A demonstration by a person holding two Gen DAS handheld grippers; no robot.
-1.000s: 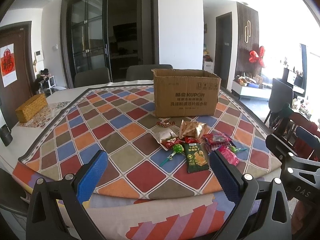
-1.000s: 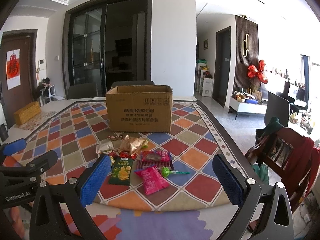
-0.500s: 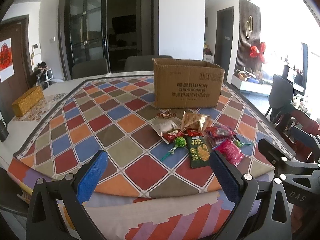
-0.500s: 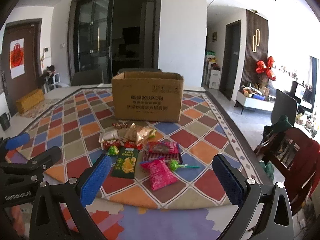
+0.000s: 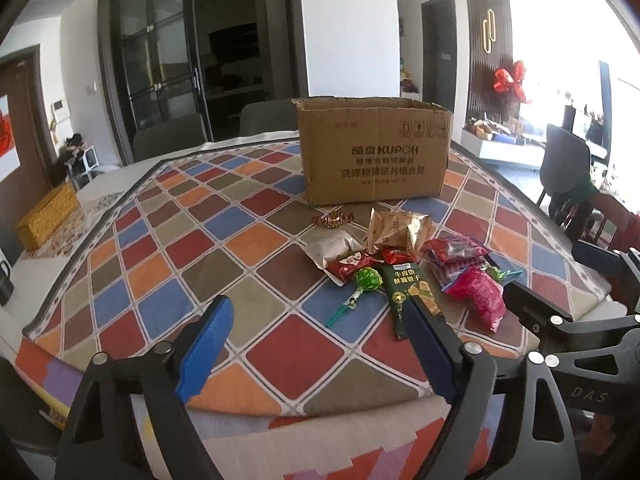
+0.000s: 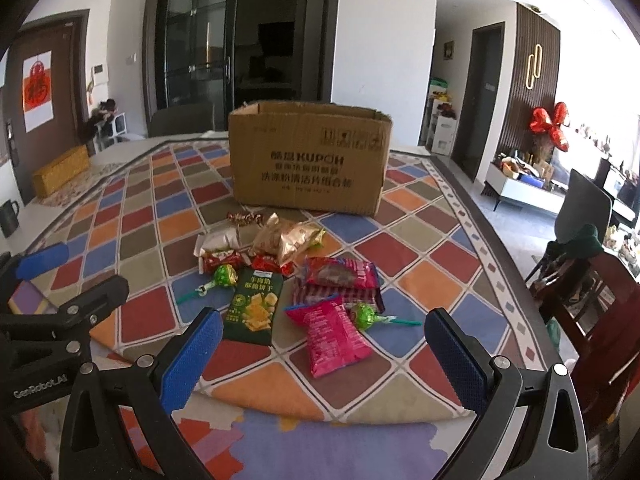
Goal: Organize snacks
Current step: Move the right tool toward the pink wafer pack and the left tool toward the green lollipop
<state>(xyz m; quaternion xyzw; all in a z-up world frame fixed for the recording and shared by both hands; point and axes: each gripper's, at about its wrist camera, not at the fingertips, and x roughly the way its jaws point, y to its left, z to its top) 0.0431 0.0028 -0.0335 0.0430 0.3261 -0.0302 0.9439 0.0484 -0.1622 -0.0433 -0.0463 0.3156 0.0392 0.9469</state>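
A pile of snacks lies on the checkered cloth in front of an open cardboard box. It includes a dark green packet, a pink packet, a green lollipop, a gold bag and a red packet. My left gripper hovers short of the pile, left of the green packet; its jaws are closing with nothing between them. My right gripper stands open just short of the pink packet, touching nothing.
A yellow woven box and a dark mug sit at the table's far left. Grey chairs stand behind the table. A wooden chair with a red garment stands close on the right. The cloth's front edge lies just under both grippers.
Both grippers have moved forward and down towards the snack pile. The left jaws have narrowed; the right jaws stay wide.
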